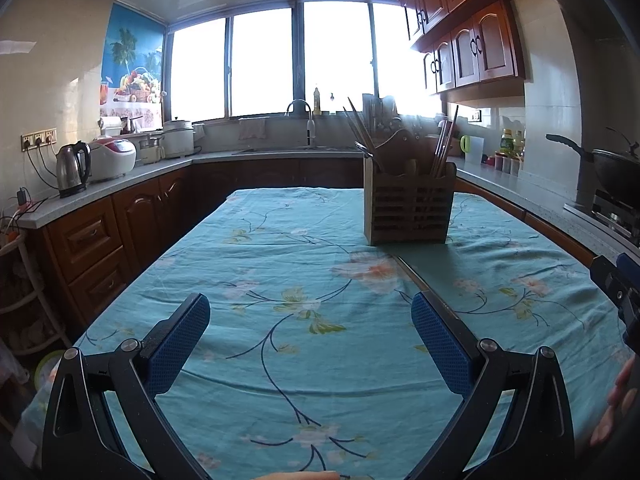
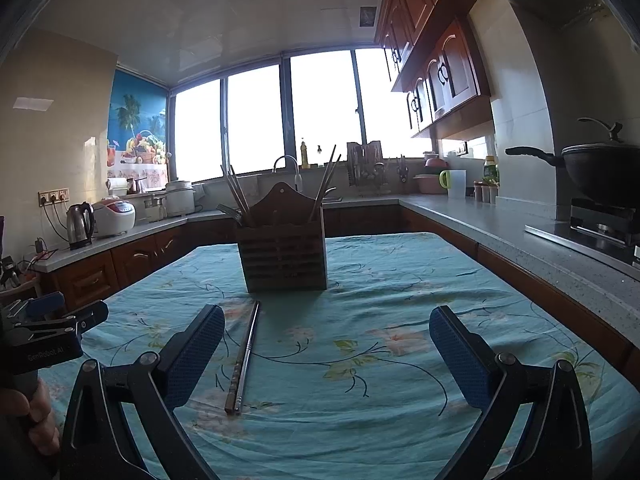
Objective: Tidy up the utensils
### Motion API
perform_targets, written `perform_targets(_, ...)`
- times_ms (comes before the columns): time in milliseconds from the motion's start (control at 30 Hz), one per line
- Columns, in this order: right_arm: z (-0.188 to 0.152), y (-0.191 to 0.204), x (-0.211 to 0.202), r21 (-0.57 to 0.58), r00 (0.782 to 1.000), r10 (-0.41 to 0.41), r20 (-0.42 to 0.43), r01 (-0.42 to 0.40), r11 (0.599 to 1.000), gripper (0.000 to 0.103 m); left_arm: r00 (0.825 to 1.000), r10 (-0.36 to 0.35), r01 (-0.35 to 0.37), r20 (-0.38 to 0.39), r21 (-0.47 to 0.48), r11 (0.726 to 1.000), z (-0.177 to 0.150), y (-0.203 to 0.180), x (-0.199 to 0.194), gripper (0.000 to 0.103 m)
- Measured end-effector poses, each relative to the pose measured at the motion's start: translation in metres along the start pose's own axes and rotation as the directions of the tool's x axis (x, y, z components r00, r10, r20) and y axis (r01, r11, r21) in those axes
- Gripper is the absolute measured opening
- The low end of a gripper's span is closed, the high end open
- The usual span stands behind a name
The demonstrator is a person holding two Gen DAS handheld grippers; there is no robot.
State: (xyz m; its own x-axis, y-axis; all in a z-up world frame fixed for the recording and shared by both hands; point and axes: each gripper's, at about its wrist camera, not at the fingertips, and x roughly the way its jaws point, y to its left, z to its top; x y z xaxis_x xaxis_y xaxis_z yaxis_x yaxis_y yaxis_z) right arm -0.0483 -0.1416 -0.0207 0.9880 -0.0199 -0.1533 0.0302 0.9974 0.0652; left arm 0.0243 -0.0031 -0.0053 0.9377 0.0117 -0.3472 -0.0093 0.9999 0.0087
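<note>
A wooden slatted utensil holder stands on the floral teal tablecloth, with chopsticks and other utensils sticking up from its compartments. A pair of metal chopsticks lies flat on the cloth in front of the holder, just inside my right gripper's left finger; in the left wrist view the same chopsticks run behind the right finger. My left gripper is open and holds nothing. My right gripper is open too, hovering low above the cloth.
Wooden cabinets and grey counters ring the table. A kettle and rice cooker sit on the left counter, a wok on the stove at right. A sink with tap is under the window. A hand holds the left gripper's grip.
</note>
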Motion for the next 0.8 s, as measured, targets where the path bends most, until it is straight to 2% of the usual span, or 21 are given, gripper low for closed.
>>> perform_targets(800,0.0023,0.0003,-0.0017,0.006,1.0,0.006,0.013,-0.006,1.0,0.103,1.0,0.002,-0.003,0.021,0.02,1.0,0.0003,-0.0028,-0.0067,0.103)
